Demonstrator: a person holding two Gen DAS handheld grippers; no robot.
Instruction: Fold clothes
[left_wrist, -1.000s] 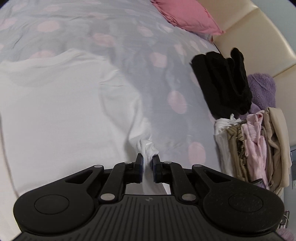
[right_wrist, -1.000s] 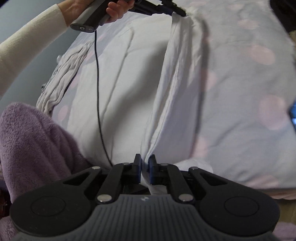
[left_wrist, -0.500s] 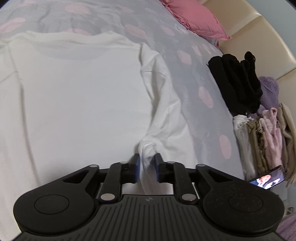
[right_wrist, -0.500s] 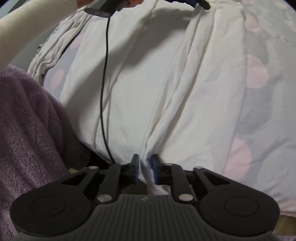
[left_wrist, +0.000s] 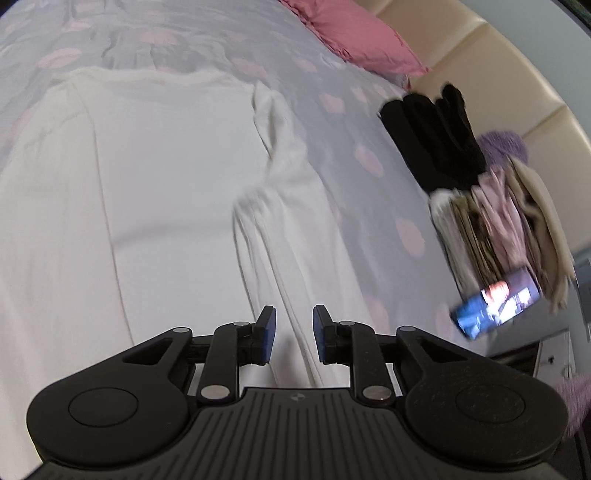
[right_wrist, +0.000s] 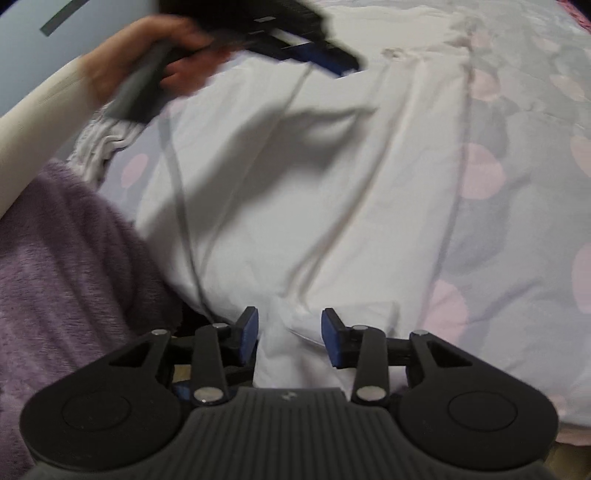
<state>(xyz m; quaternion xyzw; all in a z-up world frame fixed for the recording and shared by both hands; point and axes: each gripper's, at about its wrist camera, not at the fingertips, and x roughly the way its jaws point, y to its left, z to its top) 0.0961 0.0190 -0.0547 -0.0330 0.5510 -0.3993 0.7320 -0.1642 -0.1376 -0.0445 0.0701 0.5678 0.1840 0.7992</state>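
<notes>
White garment (left_wrist: 155, 206): lies flat on the spotted bedspread (left_wrist: 354, 162), long axis running away from both claws.
Right gripper (right_wrist: 290, 334): jaws opening, hem bunched between the pads, unpinched.
Left gripper (left_wrist: 293, 334): jaws opening over the folded-in sleeve (left_wrist: 291, 221), nothing gripped.
Nearer hand: right, at the hem.
Far side: stacked folded clothes (left_wrist: 502, 221).

White shirt (left_wrist: 155, 192) spread flat on the bed, one side folded in.

Plain white long-sleeved top, lying face-flat on the bed, neckline at the far end in the left wrist view. Its right-hand edge with the sleeve (left_wrist: 291, 221) is folded inward as a long creased strip along the body. In the right wrist view the hem (right_wrist: 295, 332) bunches in a small loose fold, fabric wrinkled lengthwise.
</notes>
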